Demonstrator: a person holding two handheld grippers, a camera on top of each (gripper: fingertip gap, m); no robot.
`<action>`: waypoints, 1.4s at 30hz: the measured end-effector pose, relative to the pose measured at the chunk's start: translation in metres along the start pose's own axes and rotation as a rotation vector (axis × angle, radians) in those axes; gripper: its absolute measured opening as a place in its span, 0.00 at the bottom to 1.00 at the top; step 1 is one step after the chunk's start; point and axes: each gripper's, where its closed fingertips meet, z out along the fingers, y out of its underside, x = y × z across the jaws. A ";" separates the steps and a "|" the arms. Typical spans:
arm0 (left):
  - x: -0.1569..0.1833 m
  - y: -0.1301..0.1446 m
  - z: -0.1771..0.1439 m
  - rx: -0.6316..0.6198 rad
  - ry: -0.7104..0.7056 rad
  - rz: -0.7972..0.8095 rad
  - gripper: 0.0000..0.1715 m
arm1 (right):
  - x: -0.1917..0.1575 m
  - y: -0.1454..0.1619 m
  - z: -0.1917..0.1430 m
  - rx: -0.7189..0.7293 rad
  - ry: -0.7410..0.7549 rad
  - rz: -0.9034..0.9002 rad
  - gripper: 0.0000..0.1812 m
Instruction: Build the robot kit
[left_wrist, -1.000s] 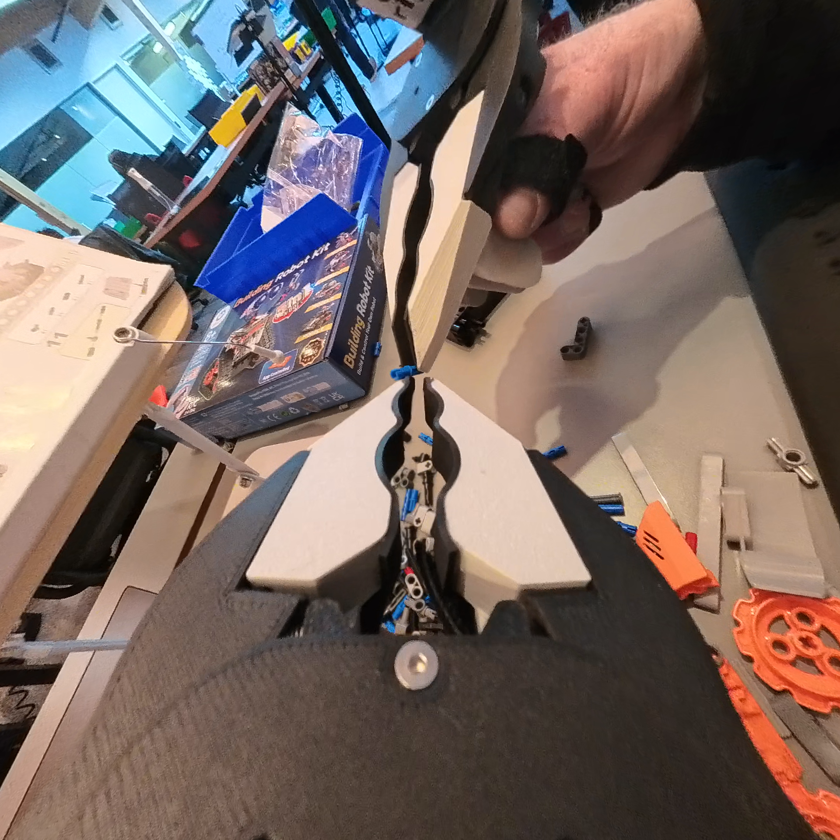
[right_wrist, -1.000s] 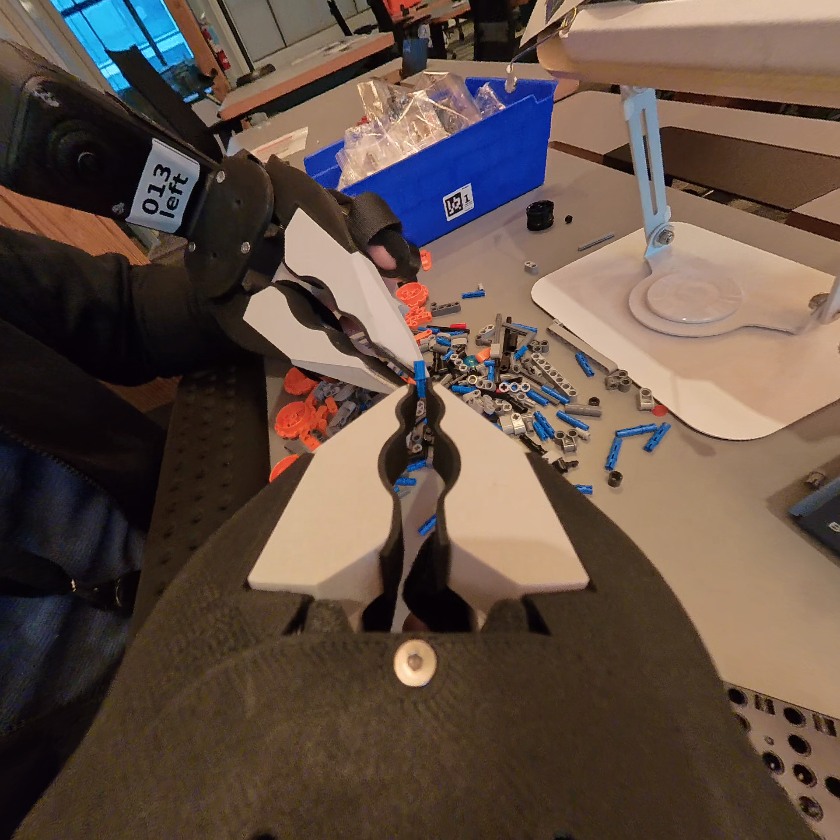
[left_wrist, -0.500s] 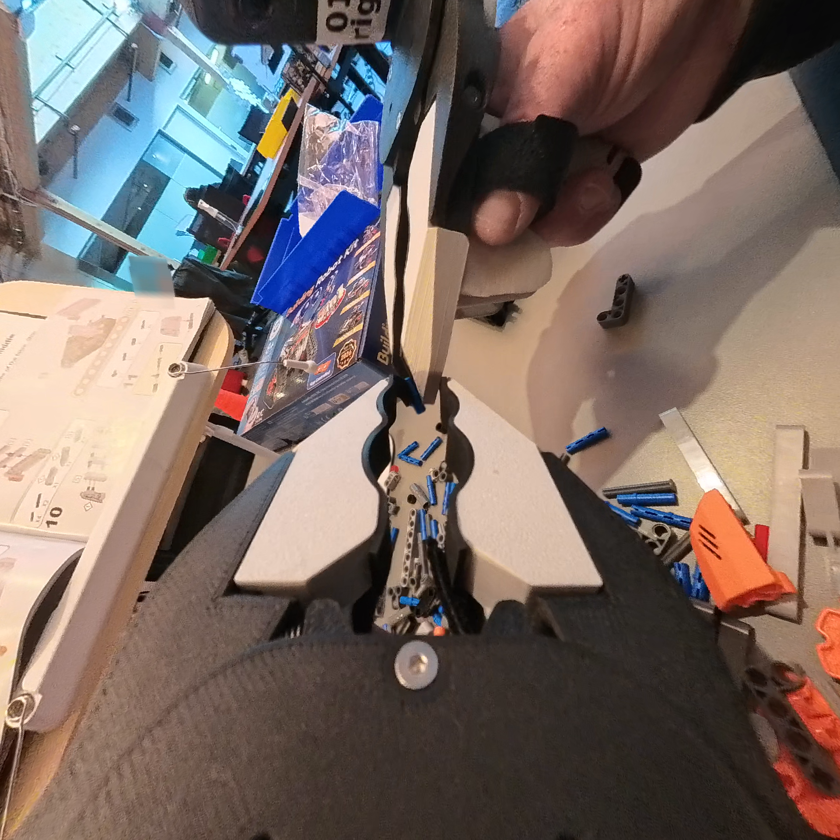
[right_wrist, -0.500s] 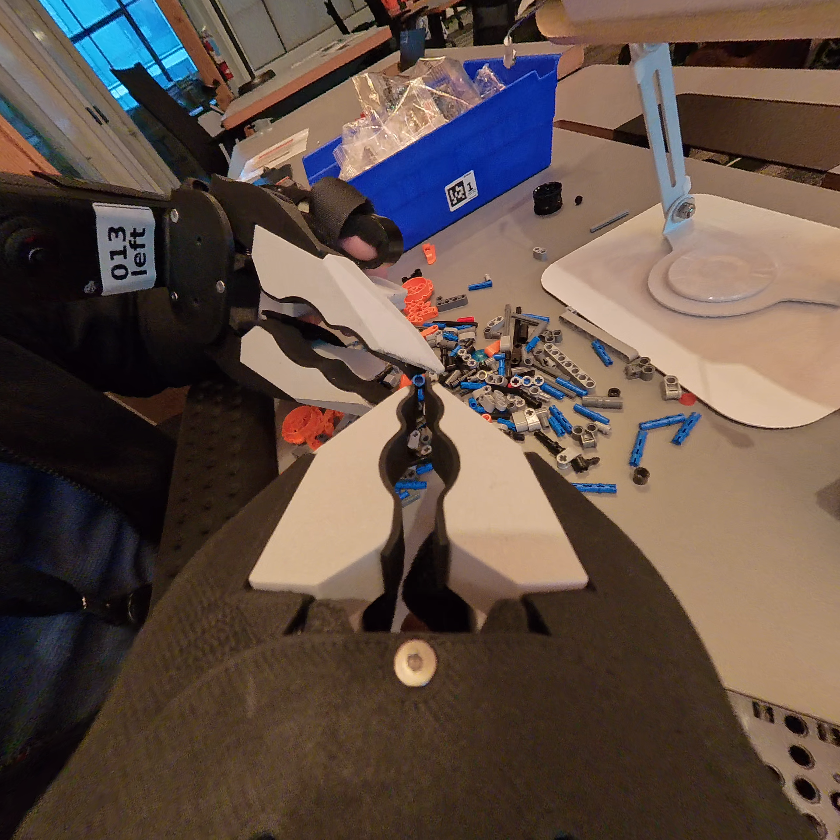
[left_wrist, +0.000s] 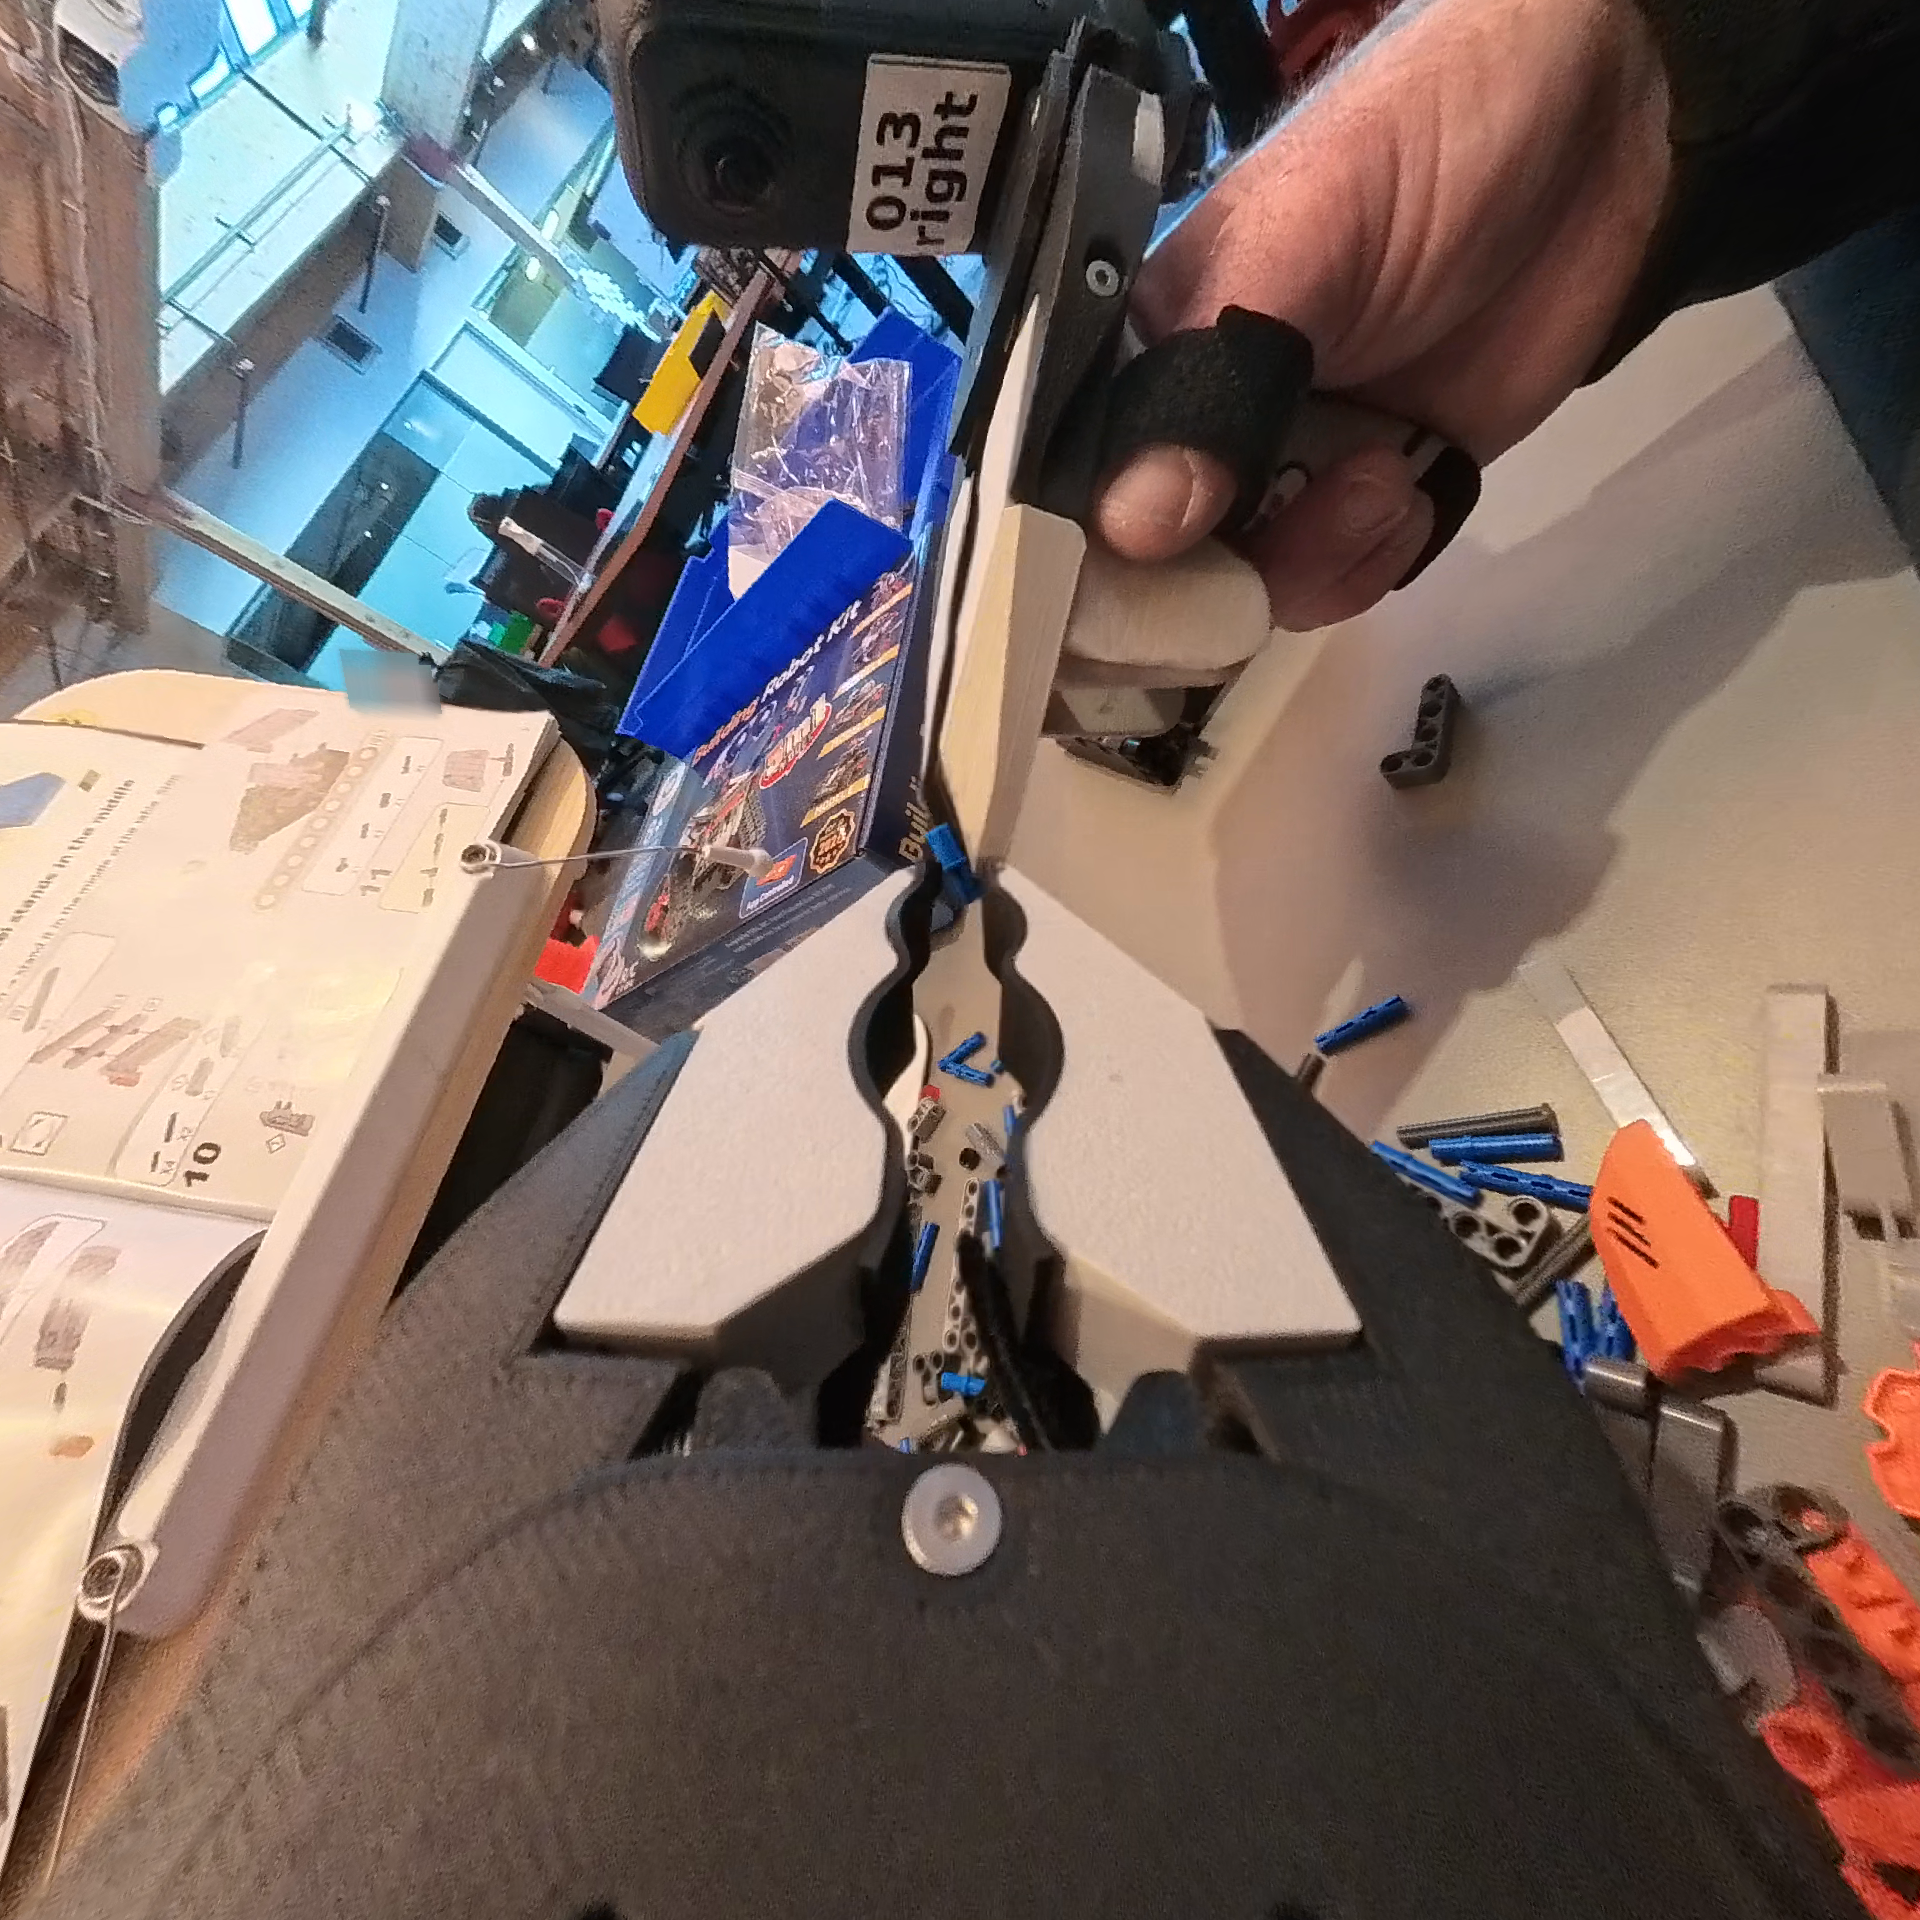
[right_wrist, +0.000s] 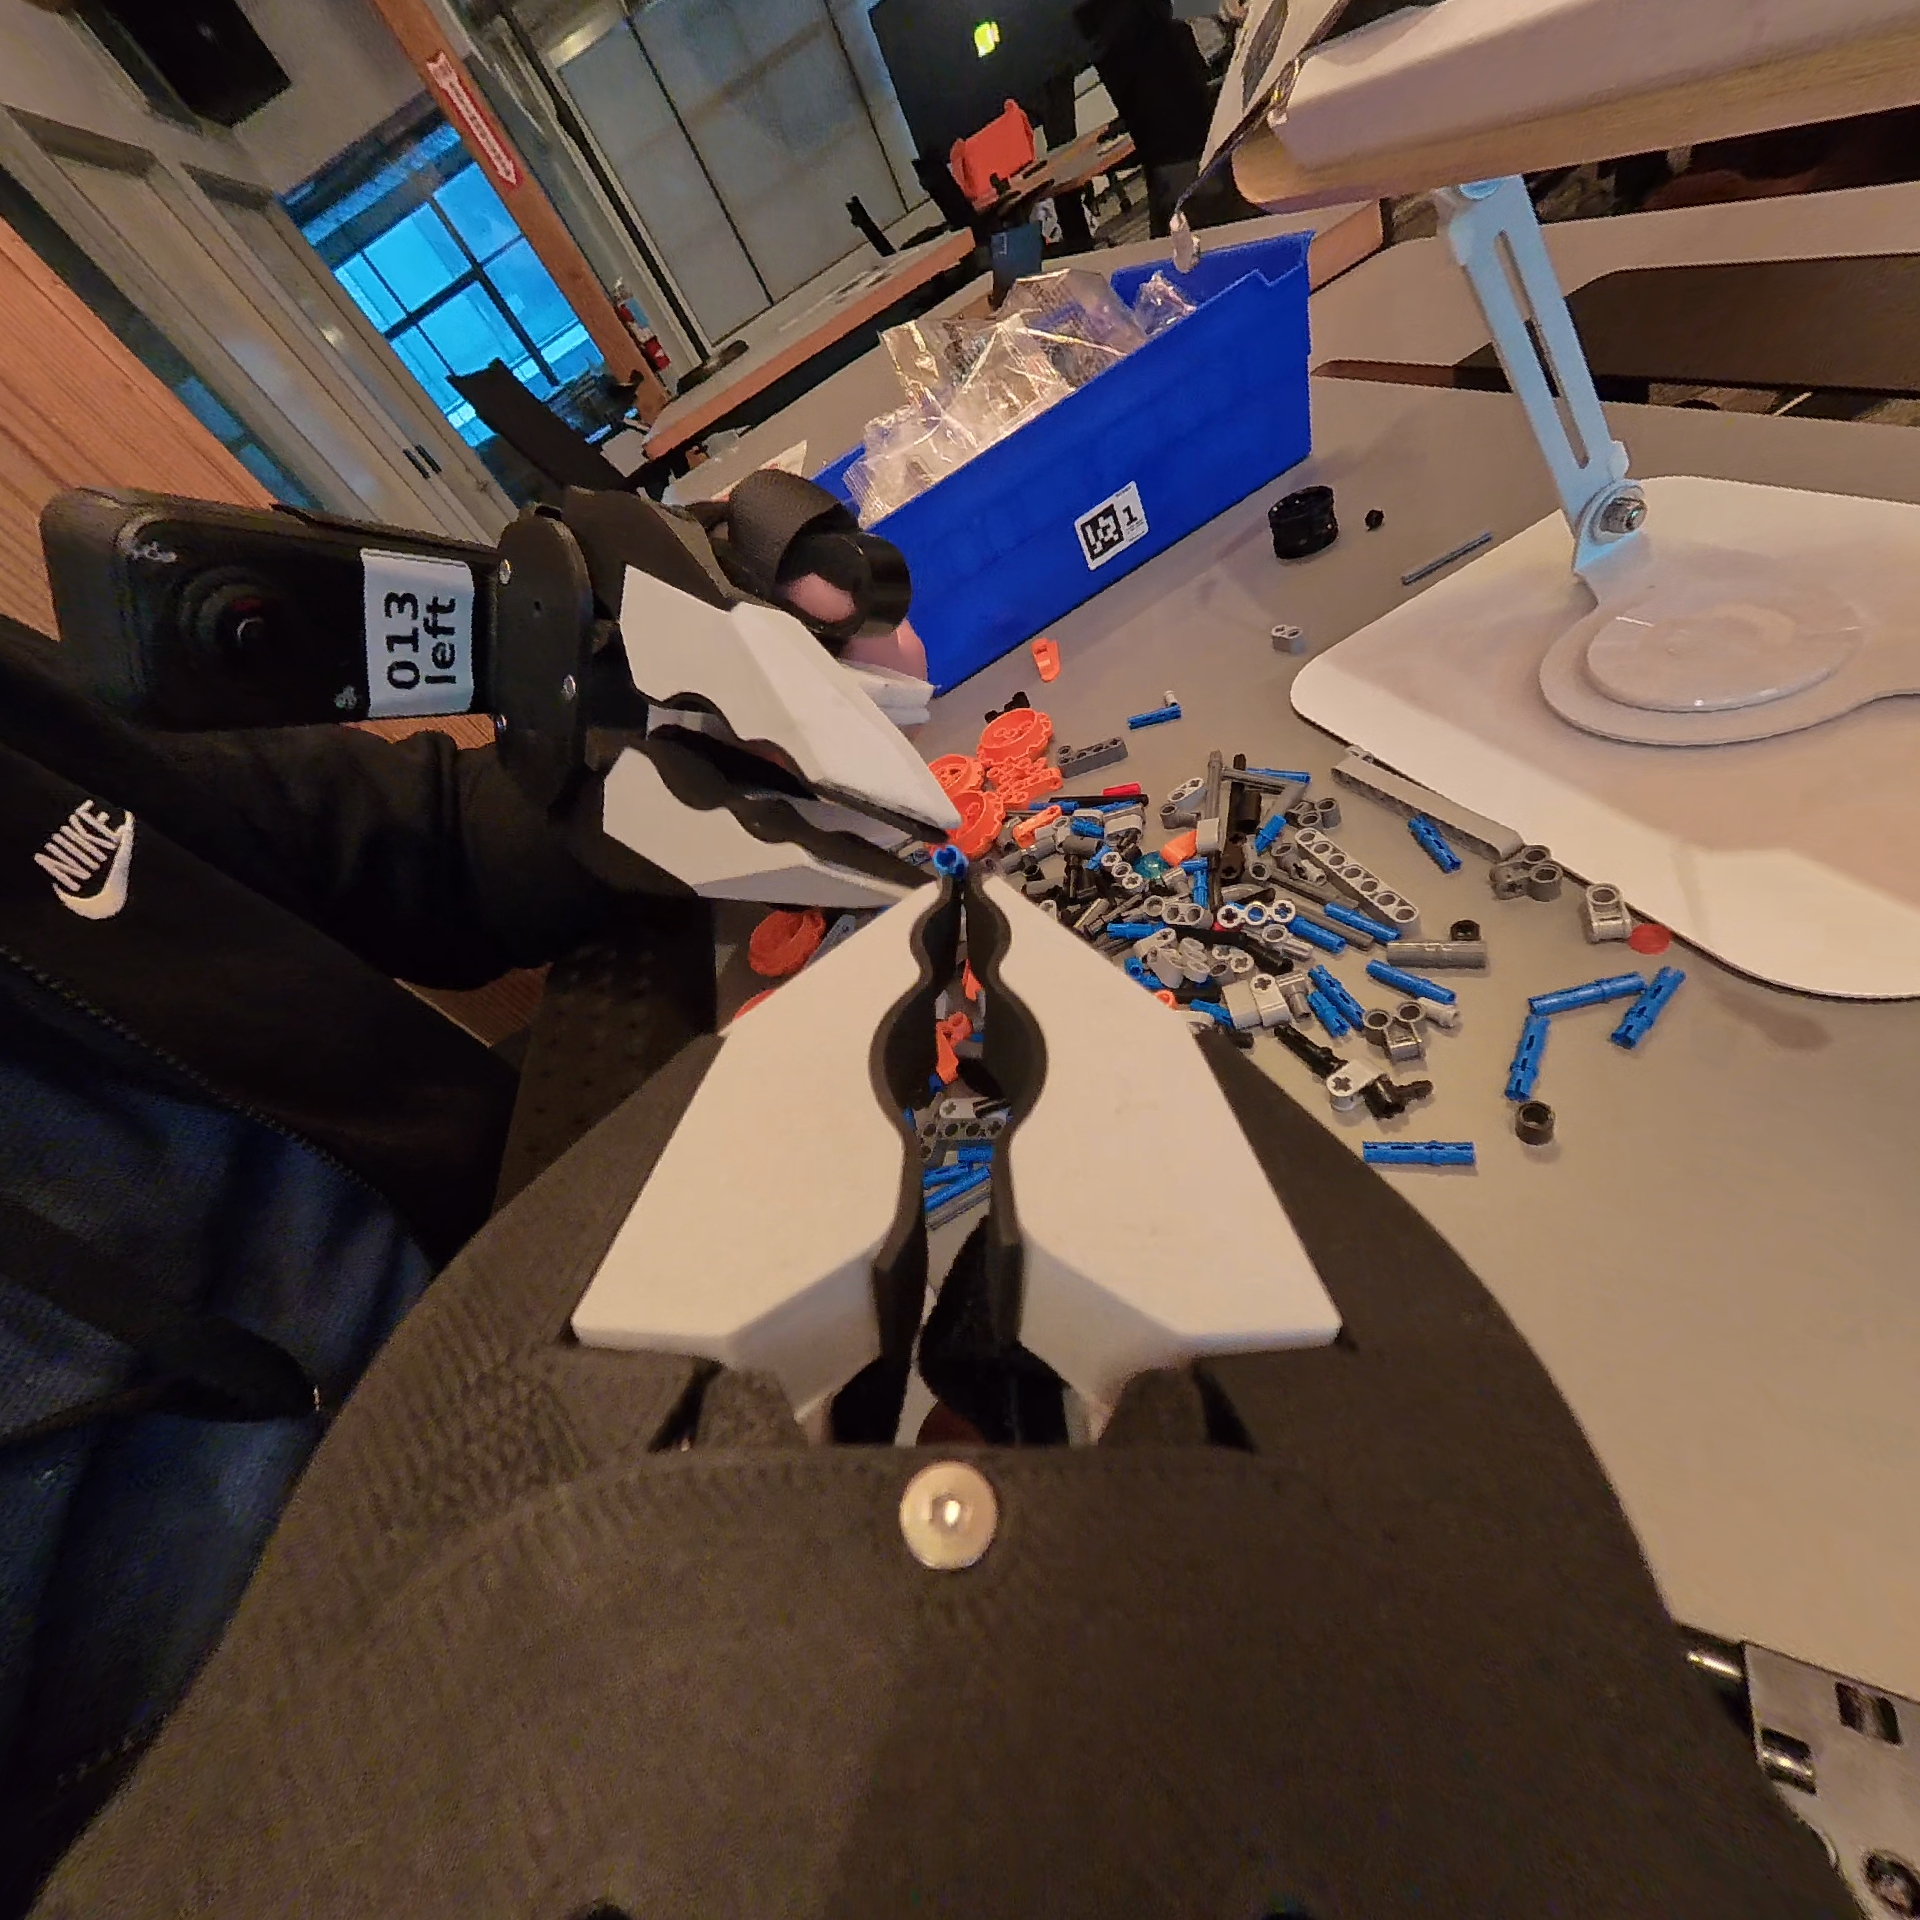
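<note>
My right gripper (right_wrist: 954, 881) is shut on a small blue pin (right_wrist: 945, 860), which sticks out of its tips. My left gripper (left_wrist: 958, 883) meets it tip to tip, its jaws a narrow gap apart around the same blue pin (left_wrist: 951, 860). In the left wrist view the right gripper (left_wrist: 971, 857) comes down from above, held by a hand (left_wrist: 1403, 260). In the right wrist view the left gripper (right_wrist: 930, 847) reaches in from the left. Both are held above a pile of grey, blue and black building parts (right_wrist: 1247, 914) on the grey table (right_wrist: 1662, 1299).
A blue bin (right_wrist: 1143, 457) with plastic bags stands at the back. A white stand base (right_wrist: 1662, 675) is at the right, and its board carries an instruction booklet (left_wrist: 260, 935). A kit box (left_wrist: 790, 790) lies beyond. Orange parts (left_wrist: 1683, 1257) and gears (right_wrist: 987, 758) lie nearby.
My left gripper was shut a second ago and has opened a little. Both grippers have tilted and risen while staying tip to tip. The right gripper still holds the blue pin.
</note>
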 end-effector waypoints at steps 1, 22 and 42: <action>-0.001 -0.001 -0.002 0.012 -0.004 0.000 0.03 | 0.000 0.000 0.000 -0.001 0.003 -0.003 0.00; 0.016 0.042 -0.007 -0.142 0.179 -0.079 0.00 | 0.013 0.078 -0.032 -0.440 0.278 -0.217 0.07; 0.031 0.068 -0.011 -0.248 0.286 -0.138 0.01 | 0.037 0.093 0.001 -0.629 0.262 -0.345 0.08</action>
